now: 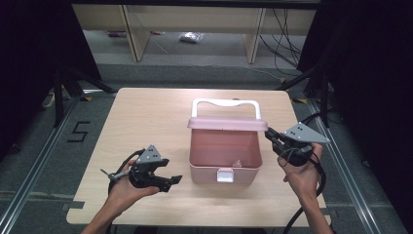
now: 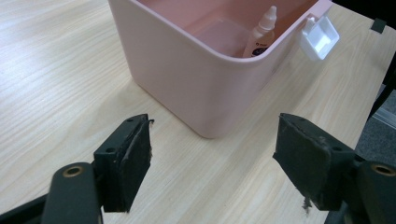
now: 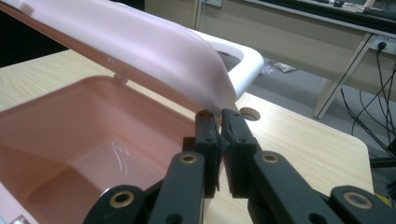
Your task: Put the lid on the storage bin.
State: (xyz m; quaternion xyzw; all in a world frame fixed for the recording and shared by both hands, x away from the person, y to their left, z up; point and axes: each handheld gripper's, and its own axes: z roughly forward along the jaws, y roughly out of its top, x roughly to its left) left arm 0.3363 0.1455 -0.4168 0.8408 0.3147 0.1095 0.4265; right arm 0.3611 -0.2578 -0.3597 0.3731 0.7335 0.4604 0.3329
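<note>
Pink box (image 1: 225, 153) at bench centre, dropper bottle (image 2: 261, 33) inside; right tongs (image 1: 271, 135) clamped on raised lid's (image 1: 227, 124) corner, left tongs (image 1: 171, 181) apart, empty near front-left; lower lid slowly, keeping grip square.

wooden table (image 1: 146, 117), grey floor (image 1: 204, 53), desk legs (image 1: 134, 34)

Right claw (image 1: 271, 134) pinches the raised lid (image 1: 227, 124) of the pink box (image 1: 225, 155) — left claw (image 1: 170, 182) gapes.

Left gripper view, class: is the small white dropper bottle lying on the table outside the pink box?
No, the dropper bottle stands inside the pink box, near its corner by the white latch.
</note>
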